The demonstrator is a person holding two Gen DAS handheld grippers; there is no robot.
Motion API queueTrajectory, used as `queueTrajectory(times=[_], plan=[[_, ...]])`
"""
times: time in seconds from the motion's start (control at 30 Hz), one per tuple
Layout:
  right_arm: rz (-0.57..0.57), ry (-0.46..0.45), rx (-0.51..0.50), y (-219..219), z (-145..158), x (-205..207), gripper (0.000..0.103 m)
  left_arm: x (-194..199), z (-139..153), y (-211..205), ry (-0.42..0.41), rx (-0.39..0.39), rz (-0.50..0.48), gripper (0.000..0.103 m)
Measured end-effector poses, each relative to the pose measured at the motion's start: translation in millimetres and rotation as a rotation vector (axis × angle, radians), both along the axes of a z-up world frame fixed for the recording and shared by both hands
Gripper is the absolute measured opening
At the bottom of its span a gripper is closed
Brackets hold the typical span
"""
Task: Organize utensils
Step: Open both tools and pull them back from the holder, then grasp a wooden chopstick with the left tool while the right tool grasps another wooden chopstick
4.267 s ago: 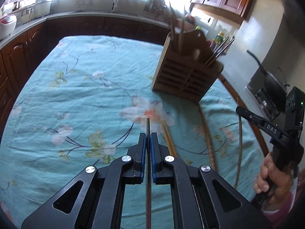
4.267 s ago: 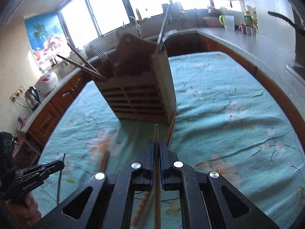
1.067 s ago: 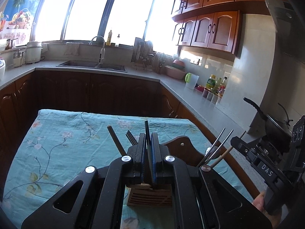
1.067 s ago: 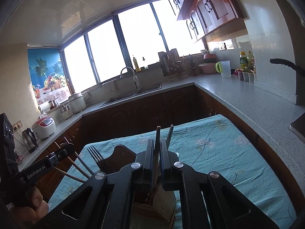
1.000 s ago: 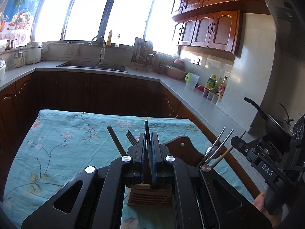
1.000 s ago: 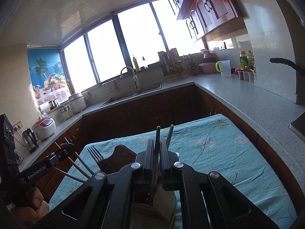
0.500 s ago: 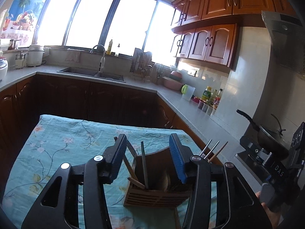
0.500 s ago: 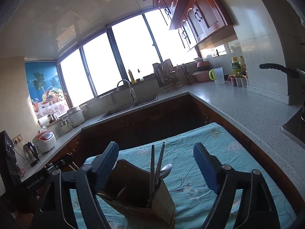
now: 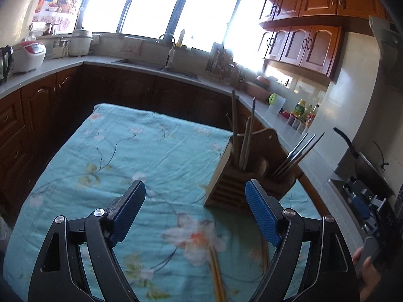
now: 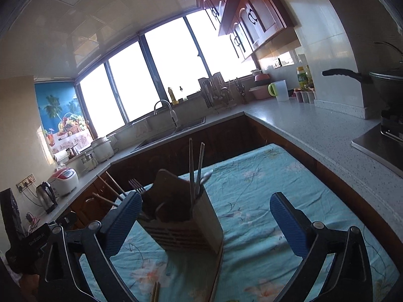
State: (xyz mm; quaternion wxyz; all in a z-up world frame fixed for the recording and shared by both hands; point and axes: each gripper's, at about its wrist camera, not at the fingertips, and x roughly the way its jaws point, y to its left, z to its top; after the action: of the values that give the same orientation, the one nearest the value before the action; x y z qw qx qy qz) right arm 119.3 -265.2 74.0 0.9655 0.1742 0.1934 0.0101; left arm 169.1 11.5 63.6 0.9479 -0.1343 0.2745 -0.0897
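A: Left wrist view. Left gripper (image 9: 195, 210) spread wide, blue pads far apart, nothing between them. It hangs above the floral tablecloth (image 9: 121, 151).

B: Holder position?

A: Wooden utensil holder (image 9: 241, 176) upright on the cloth, ahead and to the right, just beyond the right-hand pad. Two long chopsticks (image 9: 248, 136) stand in its near compartment; a bundle of thin utensils (image 9: 297, 153) leans out of the far right end. More chopsticks (image 9: 216, 271) lie loose on the cloth between the fingers, blurred.

B: Other hand visible?

A: Only a fingertip and part of the rig at the lower right edge.

B: Right wrist view?

A: Right gripper (image 10: 205, 220) also fully spread, empty. Holder (image 10: 183, 224) sits between the pads, nearer the left one, not touched. Two chopsticks (image 10: 195, 168) upright in one slot, a fork (image 10: 137, 186) behind the handle board. Loose chopstick ends (image 10: 155, 290) on the cloth at the bottom edge. Left rig shows at far left; its fingers cannot be made out here.
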Motion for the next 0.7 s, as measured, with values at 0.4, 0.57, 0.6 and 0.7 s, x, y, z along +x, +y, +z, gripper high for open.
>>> queueTrajectory(times=[0.4, 0.57, 0.6, 0.7], plan=[[0.002, 0.088, 0.018, 0.7, -37.3, -45.2, 0.102, -43.8, -46.4, 5.4, 0.126, 0.033, -0.014, 0.084], [0.006, 0.098, 0.017, 3.8, -43.7, -59.8, 0.102, -56.1, -57.5, -3.2, 0.155, 0.061, -0.034, 0.084], [0.007, 0.101, 0.013, 5.4, -45.8, -63.0, 0.102, -58.1, -60.4, -4.9, 0.163, 0.064, -0.037, 0.084], [0.012, 0.110, 0.005, 9.2, -51.9, -70.7, 0.102, -62.0, -67.2, -10.2, 0.185, 0.061, -0.055, 0.084]])
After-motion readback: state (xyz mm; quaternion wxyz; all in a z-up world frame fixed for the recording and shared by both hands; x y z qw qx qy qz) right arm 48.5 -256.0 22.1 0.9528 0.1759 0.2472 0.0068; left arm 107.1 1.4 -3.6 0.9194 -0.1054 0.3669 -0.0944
